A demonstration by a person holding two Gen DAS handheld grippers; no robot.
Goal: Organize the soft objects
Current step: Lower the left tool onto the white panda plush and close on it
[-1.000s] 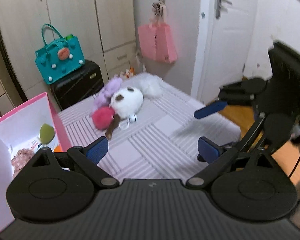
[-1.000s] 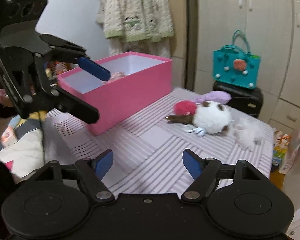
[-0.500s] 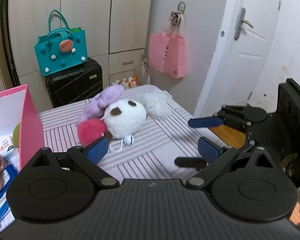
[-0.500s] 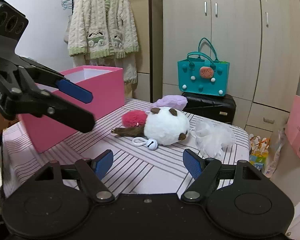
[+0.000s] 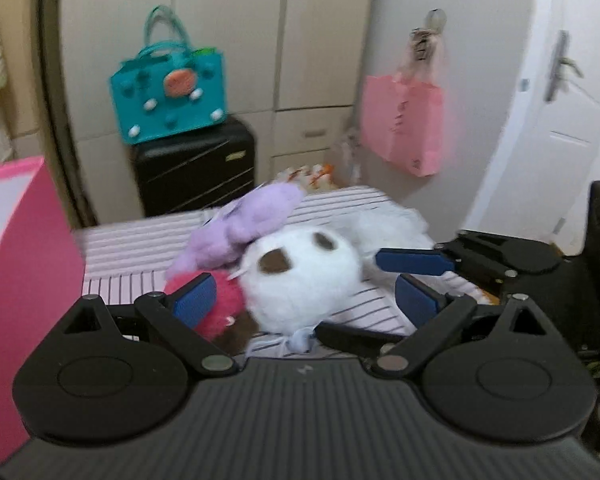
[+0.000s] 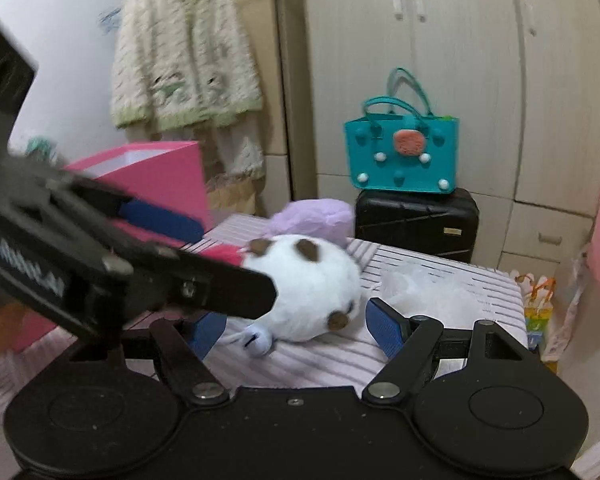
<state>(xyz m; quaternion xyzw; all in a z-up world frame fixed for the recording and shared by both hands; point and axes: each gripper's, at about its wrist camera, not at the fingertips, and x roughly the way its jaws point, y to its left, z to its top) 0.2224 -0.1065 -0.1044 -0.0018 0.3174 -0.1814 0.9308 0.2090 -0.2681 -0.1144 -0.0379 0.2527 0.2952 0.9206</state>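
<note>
A round white plush with brown spots lies on the striped table, with a small bell at its near side. A purple plush sits behind it. A red pompom lies at its left and a white fluffy piece at its right. My left gripper is open, its fingers either side of the white plush and not pressing it. My right gripper is open too, close in front of the same plush. The left gripper's fingers reach across over the plush's left side.
An open pink box stands on the table at the left. Behind the table a teal bag sits on a black suitcase against the wardrobe. A pink bag hangs beside the white door. A cardigan hangs at the back left.
Both grippers have come forward and down toward the pile of plush things, which now fills the space between their fingers. Neither gripper's jaws have changed width.
</note>
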